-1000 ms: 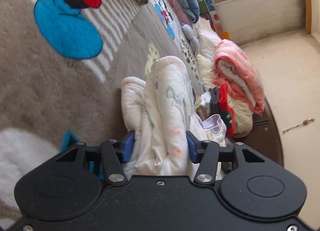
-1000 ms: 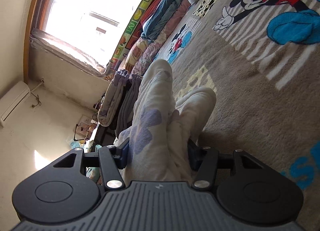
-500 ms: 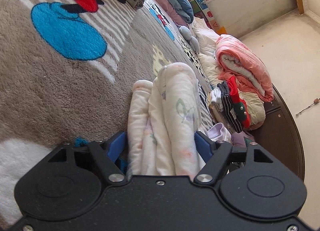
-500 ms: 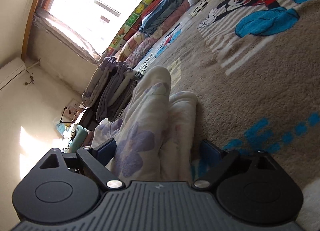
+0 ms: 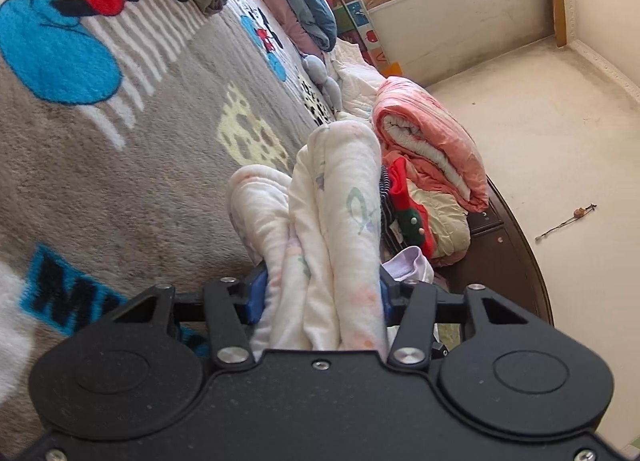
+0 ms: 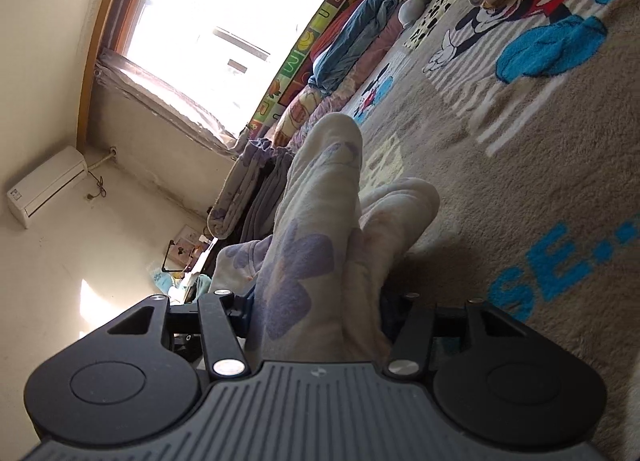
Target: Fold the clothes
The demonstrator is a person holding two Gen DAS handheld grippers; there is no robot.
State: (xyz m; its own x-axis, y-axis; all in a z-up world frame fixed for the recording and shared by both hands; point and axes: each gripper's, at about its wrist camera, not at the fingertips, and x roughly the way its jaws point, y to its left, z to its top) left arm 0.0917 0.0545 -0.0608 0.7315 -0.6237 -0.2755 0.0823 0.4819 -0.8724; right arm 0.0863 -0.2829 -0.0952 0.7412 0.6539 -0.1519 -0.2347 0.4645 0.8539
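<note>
Clamping folded white garment (image 5: 340,229), left gripper (image 5: 320,297), right gripper (image 6: 316,301), carpet (image 5: 120,165) beneath.

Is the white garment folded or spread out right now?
Folded: the garment stands bunched in thick layers, clamped in both hand-held grippers.

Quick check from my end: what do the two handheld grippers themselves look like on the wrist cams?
Left gripper: smooth black body, two round discs, silver screws, blue finger pads. Right gripper: black, similar discs and screws, but a ribbed grey centre plate. No cables, hands or sleeves visible.
</note>
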